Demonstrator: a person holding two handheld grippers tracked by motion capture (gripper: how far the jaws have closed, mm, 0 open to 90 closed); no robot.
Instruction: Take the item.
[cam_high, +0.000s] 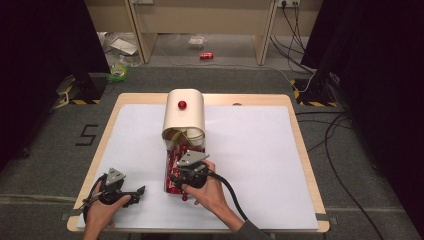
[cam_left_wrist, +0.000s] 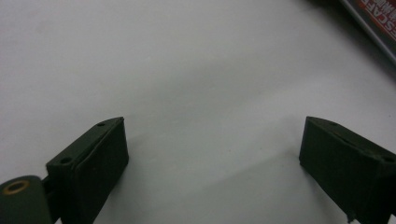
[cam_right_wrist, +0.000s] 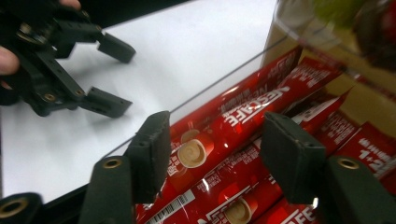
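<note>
I have the right gripper (cam_right_wrist: 212, 158) poised over the clear box (cam_high: 172, 167) of red coffee sticks, jaws apart and straddling the top coffee stick (cam_right_wrist: 233, 123) without pressing on it. In the right gripper view that stick runs lengthwise through the gap, one jaw on either side of it, its printed cup just ahead of the near jaw. More sticks lie beneath and beyond it, packed side by side.

My left gripper (cam_high: 120, 190) rests on the white sheet (cam_left_wrist: 196, 70) off to the side of the box, jaws wide and empty; the box's edge sits up ahead of it, past its far jaw.

As I judge it, the pick is barely begun: I am lined up on a stick but nothing is gripped or lifted, and closing, drawing it out and setting it down are all to come. The cream-coloured bin (cam_high: 184, 116) with a red knob (cam_high: 182, 105) stands just beyond the box.

I cannot tell how many sticks the box holds, as the hand covers its near end from above. The bin's contents are blurred.
</note>
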